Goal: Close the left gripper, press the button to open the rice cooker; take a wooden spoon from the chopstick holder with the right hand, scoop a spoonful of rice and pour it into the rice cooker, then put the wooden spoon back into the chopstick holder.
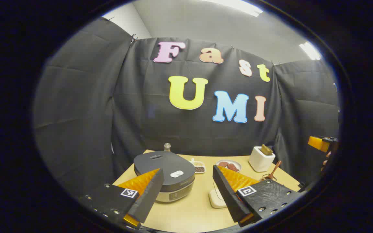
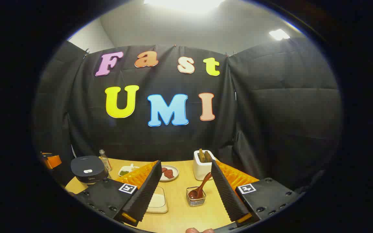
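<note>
The rice cooker (image 1: 163, 168) stands shut at the table's left, dark grey lid down, white button (image 1: 176, 173) on the lid's front. My left gripper (image 1: 187, 170) hovers before it, open, nothing between its fingers. The cooker (image 2: 87, 170) also appears far left in the right gripper view. A brown wooden spoon (image 2: 199, 189) leans in a small wire holder (image 2: 196, 198), just ahead of my open, empty right gripper (image 2: 186, 165). In the left gripper view the spoon (image 1: 272, 173) is at the right. A shallow white dish (image 2: 157, 202) lies by the right gripper's left finger; its contents are unclear.
A white block holder (image 2: 202, 165) with wooden pieces stands behind the spoon. A plate of reddish pieces (image 2: 168, 173), a small dish of greens (image 2: 125, 171) and a bottle (image 2: 105, 163) sit along the back. Brown beans fill a small dish (image 1: 199, 168). The tabletop (image 1: 189, 210) is light wood.
</note>
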